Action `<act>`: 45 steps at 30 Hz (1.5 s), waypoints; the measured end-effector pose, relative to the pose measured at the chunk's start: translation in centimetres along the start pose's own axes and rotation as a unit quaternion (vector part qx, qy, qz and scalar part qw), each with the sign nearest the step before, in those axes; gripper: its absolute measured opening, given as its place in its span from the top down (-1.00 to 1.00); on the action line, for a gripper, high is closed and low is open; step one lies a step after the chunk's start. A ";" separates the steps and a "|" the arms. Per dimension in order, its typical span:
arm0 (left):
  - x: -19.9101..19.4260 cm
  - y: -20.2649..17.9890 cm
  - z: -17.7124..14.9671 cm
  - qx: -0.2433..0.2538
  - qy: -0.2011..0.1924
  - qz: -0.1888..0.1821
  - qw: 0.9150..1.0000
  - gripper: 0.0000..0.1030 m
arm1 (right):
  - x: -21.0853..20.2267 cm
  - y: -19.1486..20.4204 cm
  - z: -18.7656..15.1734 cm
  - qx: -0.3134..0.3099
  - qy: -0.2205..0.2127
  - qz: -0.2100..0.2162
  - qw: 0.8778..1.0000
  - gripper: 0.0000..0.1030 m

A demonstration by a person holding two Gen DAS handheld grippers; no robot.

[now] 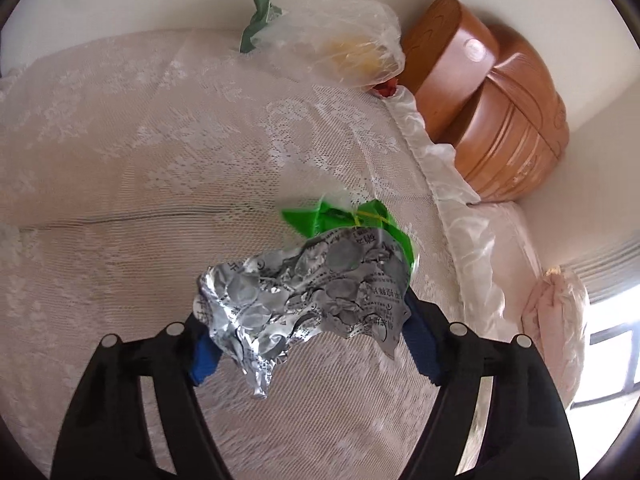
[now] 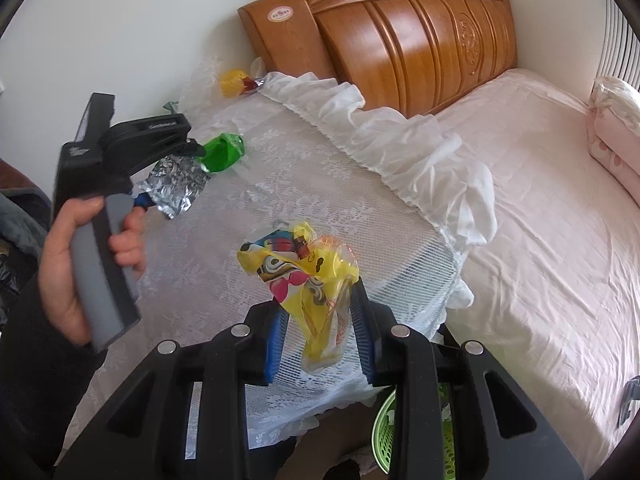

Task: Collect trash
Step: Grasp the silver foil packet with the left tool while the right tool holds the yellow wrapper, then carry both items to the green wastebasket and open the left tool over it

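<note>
- two pieces of trash are in my grip at once, and the rest of the scene runs from big to small below.
- the bed [image 2: 540, 220] with its pink sheet fills the right side, its wooden headboard [image 2: 420, 36] against the wall; nothing to collect shows on the sheet.
- the lace cover [image 1: 160, 160] drapes a raised surface beside the bed, and that is where the litter lies, so i work over it with both tools pointed steeply down.
- a clear plastic bag [image 1: 340, 44] sits at the far edge near the headboard, with a green scrap [image 1: 258, 20] just beside it; both are still to be picked up, i judge.
- the green basket [image 2: 386, 432] shows below the cover's edge, under my right tool; probably the bin i am filling.
- my left hand-held gripper [image 1: 308, 336] has the silver foil wrapper [image 1: 304, 280] between its blue pads, jaws fairly wide because the crumpled foil is bulky; the pads look to press on its sides, and its green end sticks out forward.
- my right hand-held gripper [image 2: 320, 332] is narrow, pinching the yellow cartoon wrapper [image 2: 304, 268] by its lower part so the top flops free above the cover.
</note>
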State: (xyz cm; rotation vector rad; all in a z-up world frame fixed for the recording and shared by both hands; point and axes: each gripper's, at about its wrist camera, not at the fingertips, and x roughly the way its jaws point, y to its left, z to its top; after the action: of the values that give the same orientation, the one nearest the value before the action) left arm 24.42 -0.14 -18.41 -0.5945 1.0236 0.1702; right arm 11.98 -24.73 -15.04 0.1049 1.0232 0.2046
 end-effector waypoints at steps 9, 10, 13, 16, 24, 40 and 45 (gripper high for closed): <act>-6.7 3.0 -2.7 0.095 0.006 0.021 0.995 -0.40 | -0.7 3.1 -0.5 -0.007 -0.009 0.016 1.000 0.41; -7.4 3.3 -3.0 0.106 0.005 0.023 0.994 -0.40 | -0.8 3.4 -0.6 -0.007 -0.009 0.018 1.000 0.40; -9.9 4.5 -4.4 0.138 0.000 0.032 0.990 -0.40 | -1.0 4.6 -1.5 -0.010 -0.007 0.024 1.000 0.40; -11.4 5.5 -5.6 0.162 0.001 0.035 0.986 -0.40 | -1.0 5.7 -2.4 -0.013 -0.002 0.031 0.999 0.41; -13.5 6.6 -8.0 0.209 0.012 0.022 0.978 -0.40 | -1.1 7.3 -4.1 -0.013 0.006 0.035 0.999 0.40; -12.5 1.3 -11.0 0.317 0.045 -0.030 0.947 -0.40 | -4.4 3.4 -6.8 0.062 -0.018 -0.023 0.998 0.40; -11.7 -1.6 -13.3 0.363 0.071 -0.059 0.927 -0.40 | -6.3 0.9 -9.0 0.104 -0.021 -0.057 0.993 0.40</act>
State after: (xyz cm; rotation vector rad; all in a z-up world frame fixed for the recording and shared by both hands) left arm 8.92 -7.09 -12.96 0.0129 1.0963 -0.3573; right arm 1.01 -25.29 -14.26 0.2388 1.0026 -0.0093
